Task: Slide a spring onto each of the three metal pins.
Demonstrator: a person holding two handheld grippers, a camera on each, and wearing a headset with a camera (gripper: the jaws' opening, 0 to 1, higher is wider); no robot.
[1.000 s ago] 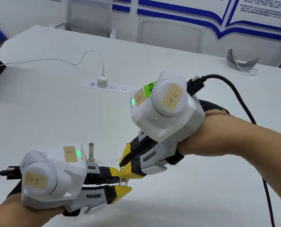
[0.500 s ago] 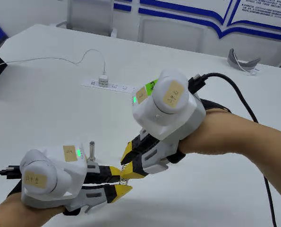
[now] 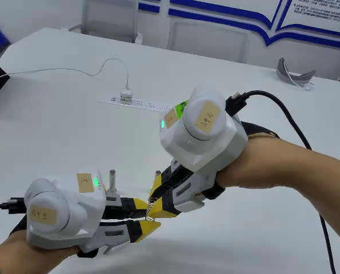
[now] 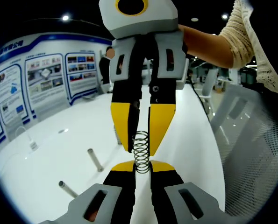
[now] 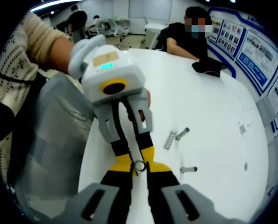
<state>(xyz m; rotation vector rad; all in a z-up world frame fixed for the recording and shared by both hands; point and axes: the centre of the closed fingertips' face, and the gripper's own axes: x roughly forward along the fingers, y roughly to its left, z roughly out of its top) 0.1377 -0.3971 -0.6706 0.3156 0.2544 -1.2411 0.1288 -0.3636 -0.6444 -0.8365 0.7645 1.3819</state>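
**Head view:** L gripper is lying low at bottom left w/ jaws pointing right. They are set narrow and pinching a spring. R gripper is reaching down from upper right, its yellow tips meeting the L tips at the same spring, and its jaws are also narrow on it. The spring is hanging just above the white table, between the 2 sets of tips. One pin is standing upright just behind the L gripper. A 2nd pin is poking up beside the R jaws and is mostly hidden. A power strip is lying well behind.

**L gripper view:** The L gripper's jaws are gripping the spring's lower end. The R gripper is coming in from the top, its 2 yellow jaws hugging the upper coils. Two bare pins are standing on the table to the left, apart from the spring.

**R gripper view:** The R gripper's jaws are clamping the spring, which is showing end-on as a ring at the tips. The L gripper is facing it, tip to tip. To the right, 2 pins are standing on the table. A 2nd spring is sitting right by the farther one, but can't tell if it's threaded on.
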